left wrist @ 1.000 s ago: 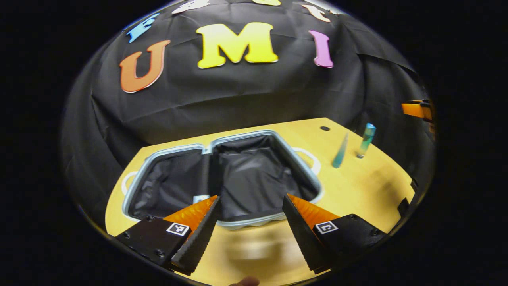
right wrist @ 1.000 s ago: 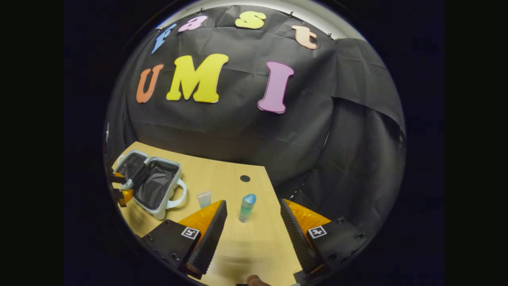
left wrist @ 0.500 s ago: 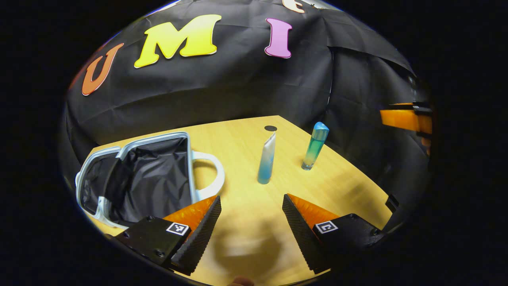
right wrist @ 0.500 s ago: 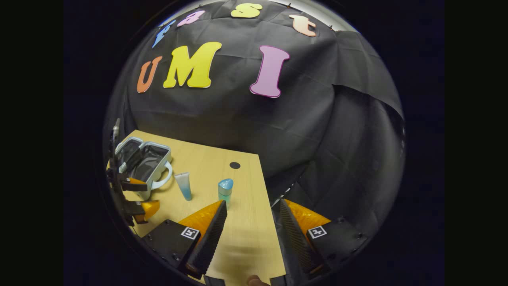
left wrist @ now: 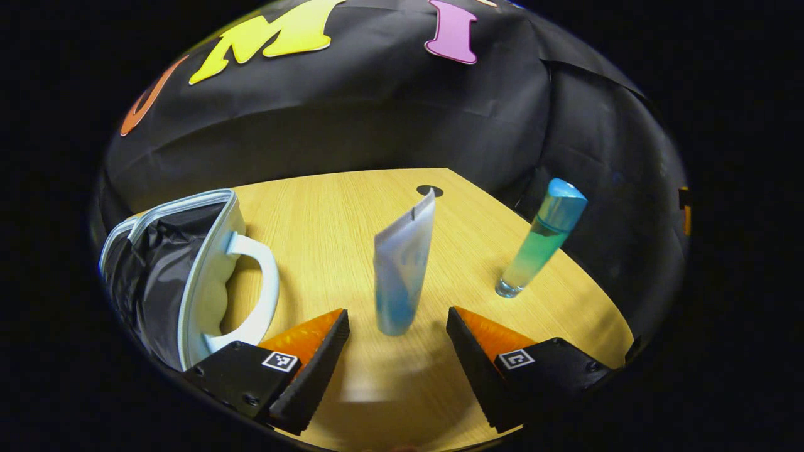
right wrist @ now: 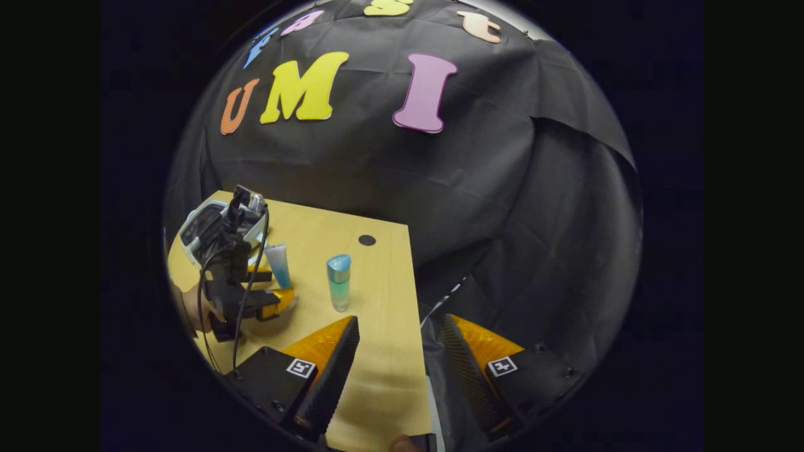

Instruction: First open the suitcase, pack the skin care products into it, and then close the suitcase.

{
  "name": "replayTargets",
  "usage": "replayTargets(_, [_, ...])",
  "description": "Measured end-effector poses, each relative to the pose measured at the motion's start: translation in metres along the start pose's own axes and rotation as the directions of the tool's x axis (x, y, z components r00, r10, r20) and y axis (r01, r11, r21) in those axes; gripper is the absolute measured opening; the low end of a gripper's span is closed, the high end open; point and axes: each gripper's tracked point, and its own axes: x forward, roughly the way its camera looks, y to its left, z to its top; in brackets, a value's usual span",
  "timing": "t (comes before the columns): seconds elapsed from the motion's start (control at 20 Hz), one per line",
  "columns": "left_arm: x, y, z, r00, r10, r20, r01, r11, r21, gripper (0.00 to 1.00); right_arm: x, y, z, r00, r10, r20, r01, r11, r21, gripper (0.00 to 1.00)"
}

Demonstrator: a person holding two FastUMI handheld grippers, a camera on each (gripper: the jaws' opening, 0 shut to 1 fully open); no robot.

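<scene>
Left gripper view
- Step in hand: the suitcase (left wrist: 188,263) lies open at the left side of the desk (left wrist: 326,213), dark lining showing, so packing is the step; I judge the tube (left wrist: 402,267) to be the first item aimed at.
- Left gripper (left wrist: 396,351): fingers spread wide, nothing between them; the tube's foot stands just ahead of the gap, not touched.
- Tube: stands upright on its cap end, flat crimped end pointing up, long axis near vertical with a slight lean to the right in this view.
- Bottle (left wrist: 540,242): stands on its base near the desk's right edge, blue cap up, long axis upright (its tilt here looks like lens bend); apart from the tube.
- Next move: ease forward so the tube sits between the fingers, then close across its flat faces low on the body; a nudge could topple it.

Right gripper view
- Right gripper (right wrist: 396,370): fingers spread, holding nothing, hanging over the desk's right edge at the near corner.
- Left gripper (right wrist: 267,292): seen farther off with a hand (right wrist: 188,307) behind it, fingers either side of the tube (right wrist: 278,263), no contact that I can make out.
- Bottle (right wrist: 339,282): upright, cap up, between the two grippers, well in from the desk's far edge.
- Suitcase (right wrist: 201,226): open at the desk's far left corner, partly behind the left gripper's body.
- Next move for this side: I judge the bottle to be its likely target, taken around the middle.
</scene>
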Motion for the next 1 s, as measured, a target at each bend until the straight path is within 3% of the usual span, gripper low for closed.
replayTargets(0.15, [0.014,0.005,-0.003,1.0,0.023,-0.017,-0.023,0.999,0.029,0.87,0.005,-0.004,-0.01,1.0,-0.004,-0.024,0.004,1.0,0.003,0.81])
replayTargets(0.2, [0.016,0.005,-0.003,0.999,0.03,-0.019,-0.029,0.999,0.04,0.89,0.005,-0.004,-0.012,1.0,-0.003,-0.029,0.003,1.0,0.006,0.81])
replayTargets(0.25, [0.018,0.007,-0.002,0.999,0.034,-0.016,-0.033,0.998,0.056,0.76,0.007,-0.003,-0.015,1.0,-0.003,-0.031,0.003,1.0,0.006,0.8])
replayTargets(0.4, [0.02,0.007,0.001,1.0,0.023,-0.007,-0.023,0.997,0.07,0.62,0.009,0.003,-0.02,0.999,0.013,-0.034,-0.013,1.0,-0.004,0.8])
replayTargets(0.5, [0.019,0.005,-0.001,1.0,0.014,-0.021,-0.012,0.997,0.076,0.45,0.009,0.011,-0.021,0.999,0.038,-0.03,-0.038,0.999,-0.005,0.8])
replayTargets(0.6, [0.014,0.002,-0.001,1.0,-0.003,-0.031,0.005,0.998,0.07,0.43,0.011,0.016,-0.022,0.998,0.052,-0.027,-0.053,0.999,-0.008,0.81])
replayTargets(0.65, [0.008,0.001,0.002,1.0,-0.005,-0.026,0.007,0.998,0.068,0.49,0.012,0.021,-0.02,0.998,0.063,-0.023,-0.064,0.998,-0.007,0.81])
replayTargets(0.7, [0.001,0.0,0.008,1.0,-0.012,-0.014,0.013,0.998,0.067,0.42,0.016,0.026,-0.018,0.997,0.073,-0.015,-0.073,0.997,-0.006,0.81])
replayTargets(1.0, [-0.077,0.002,0.033,0.999,-0.029,0.036,0.028,0.999,0.039,0.42,0.055,0.073,-0.012,0.99,0.143,0.004,-0.143,0.989,0.042,0.8])
